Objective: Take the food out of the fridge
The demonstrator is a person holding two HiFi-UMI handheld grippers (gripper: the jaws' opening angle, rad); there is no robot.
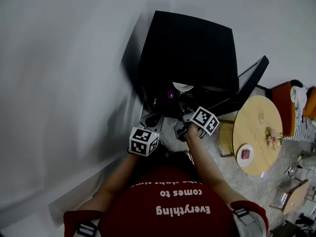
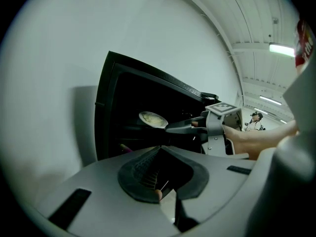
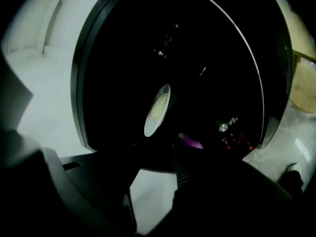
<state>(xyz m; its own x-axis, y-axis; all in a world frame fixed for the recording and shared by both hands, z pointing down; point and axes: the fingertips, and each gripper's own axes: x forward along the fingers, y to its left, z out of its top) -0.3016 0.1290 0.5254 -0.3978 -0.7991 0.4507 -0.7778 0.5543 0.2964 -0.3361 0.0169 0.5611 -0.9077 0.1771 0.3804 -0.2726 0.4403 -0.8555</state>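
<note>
I read the left tongs (image 2: 160, 149) as closed and empty. The right tongs (image 2: 170, 128) stand open just beside the plate of food (image 2: 153, 118), inside the open fridge (image 1: 187, 48).

Fridge (image 1: 187, 48) interior — mostly lost in shadow. Plate (image 1: 183, 87) half hidden under the fridge top in the head view; purple object (image 3: 191, 141) beside it — too dim to identify.

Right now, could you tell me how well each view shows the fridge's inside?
Head view: fridge interior dark, only the plate glints. Left gripper view: bright wall, plate clearly lit. Right gripper view: almost black, plate stands out most.
</note>
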